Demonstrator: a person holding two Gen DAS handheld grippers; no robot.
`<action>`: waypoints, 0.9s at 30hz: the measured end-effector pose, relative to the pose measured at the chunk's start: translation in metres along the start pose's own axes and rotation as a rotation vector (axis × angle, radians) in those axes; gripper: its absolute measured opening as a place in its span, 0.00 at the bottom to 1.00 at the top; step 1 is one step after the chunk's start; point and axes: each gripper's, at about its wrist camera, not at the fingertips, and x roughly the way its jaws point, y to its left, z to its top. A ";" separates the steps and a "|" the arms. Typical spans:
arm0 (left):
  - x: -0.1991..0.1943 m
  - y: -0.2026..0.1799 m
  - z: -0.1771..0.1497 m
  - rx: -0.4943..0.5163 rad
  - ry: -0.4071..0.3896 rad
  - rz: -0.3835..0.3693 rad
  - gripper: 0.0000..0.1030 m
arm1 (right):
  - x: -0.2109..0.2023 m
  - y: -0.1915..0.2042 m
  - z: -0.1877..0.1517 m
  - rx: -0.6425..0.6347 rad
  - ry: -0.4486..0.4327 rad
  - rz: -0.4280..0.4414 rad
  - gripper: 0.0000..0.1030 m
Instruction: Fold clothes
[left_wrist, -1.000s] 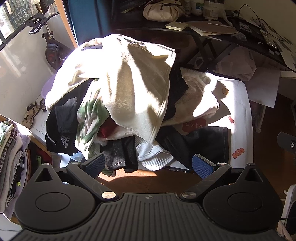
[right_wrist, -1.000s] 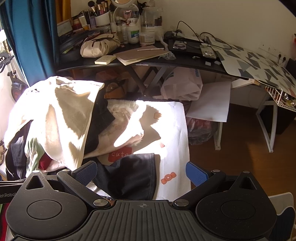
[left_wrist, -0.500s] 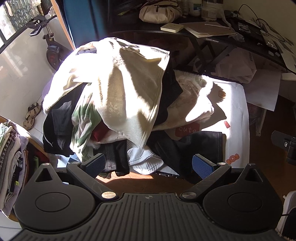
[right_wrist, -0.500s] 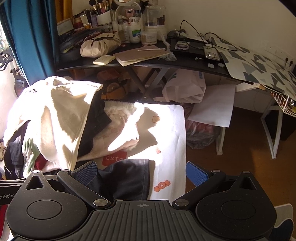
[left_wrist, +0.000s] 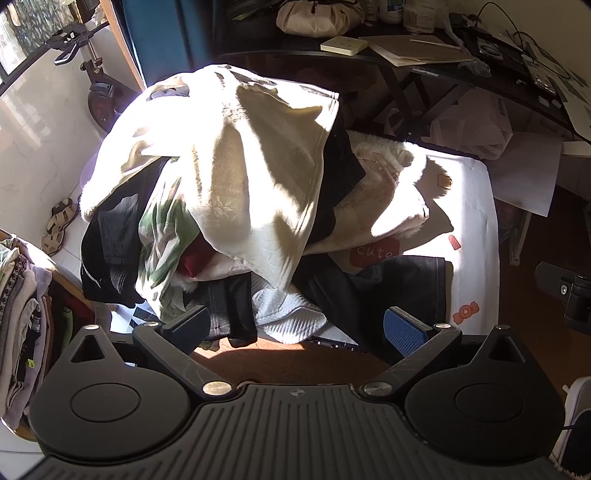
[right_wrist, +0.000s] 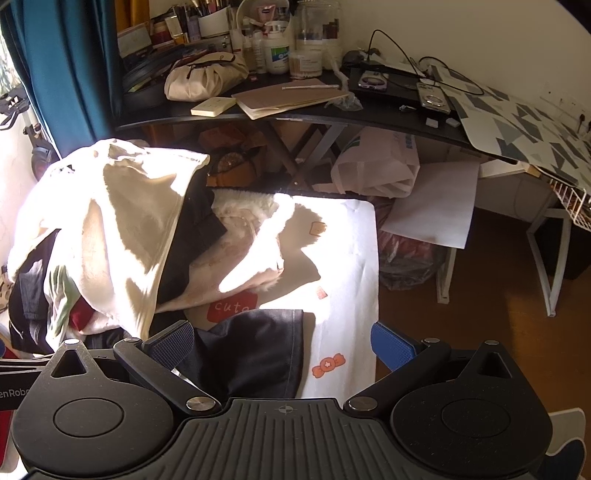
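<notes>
A heap of unfolded clothes covers the left of a white printed cloth-covered surface. A cream garment lies on top, over black, green-patterned and red pieces. A dark denim piece lies flat at the near edge beside the heap. My left gripper is open, held above and before the heap's near side, nothing between its blue pads. My right gripper is open too, hovering over the denim piece and the white cloth, touching neither.
A dark cluttered desk with a beige pouch, notebooks and bottles stands behind. Bags and paper sit under it. Folded clothes are stacked at the left. A blue curtain and brown floor frame the area.
Both grippers have drawn back slightly, so the heap and the white cloth sit a little lower and smaller in view. Both stay open and nothing was picked up.
</notes>
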 end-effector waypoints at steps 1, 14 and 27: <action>0.001 0.002 0.001 0.008 0.003 -0.009 0.99 | 0.000 0.003 0.001 0.002 -0.002 -0.006 0.99; 0.027 0.084 0.044 0.006 -0.032 -0.112 0.99 | 0.011 0.096 0.024 -0.016 -0.006 -0.101 0.99; 0.055 0.180 0.087 0.005 -0.038 -0.158 0.99 | 0.028 0.215 0.056 -0.068 -0.007 -0.169 0.99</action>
